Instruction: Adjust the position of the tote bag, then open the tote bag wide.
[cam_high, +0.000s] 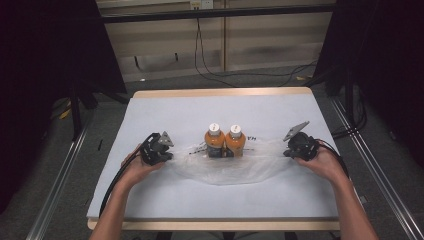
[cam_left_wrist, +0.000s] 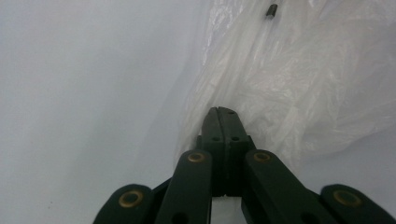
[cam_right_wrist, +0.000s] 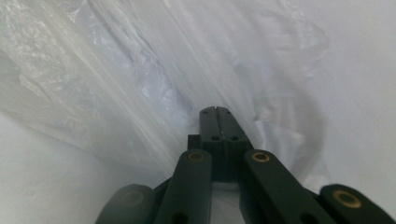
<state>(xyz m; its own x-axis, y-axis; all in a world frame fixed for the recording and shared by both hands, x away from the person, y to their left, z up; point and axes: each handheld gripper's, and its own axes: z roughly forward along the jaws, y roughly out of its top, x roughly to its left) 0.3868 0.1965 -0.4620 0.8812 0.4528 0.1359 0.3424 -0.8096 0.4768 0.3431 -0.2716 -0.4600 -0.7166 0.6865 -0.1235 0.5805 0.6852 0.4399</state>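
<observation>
Grey carpeted floor surrounds a wooden-edged table covered by a pale blue-white sheet (cam_high: 165, 107), which fills the middle of the high view; a black cable (cam_high: 210, 70) trails down the beige wall at the top centre, and dark curtains stand at the upper left and upper right.

At the centre of the frame lies a thin, crumpled, clear plastic bag (cam_high: 225, 167), spread flat across the table from left of centre to right of centre. Two orange-filled plastic bottles with white caps (cam_high: 225, 142) stand upright side by side, touching each other, at the bag's upper middle; whether they stand inside the bag or just on its edge cannot be told.

The left gripper (cam_high: 167, 156) sits at the bag's left end, held in the person's left hand (cam_high: 139, 167) in the lower left of the frame. In the left gripper view, its black jaws are pressed together, tips meeting right at the edge of the plastic film (cam_left_wrist: 289, 93); a pinch of that film seems caught between them.

The right gripper (cam_high: 287, 152) sits at the bag's right end, held in the right hand (cam_high: 325, 162). In the right gripper view, its jaws are likewise closed tight, with folds of the bag (cam_right_wrist: 116, 84) gathered around the tips.
</observation>
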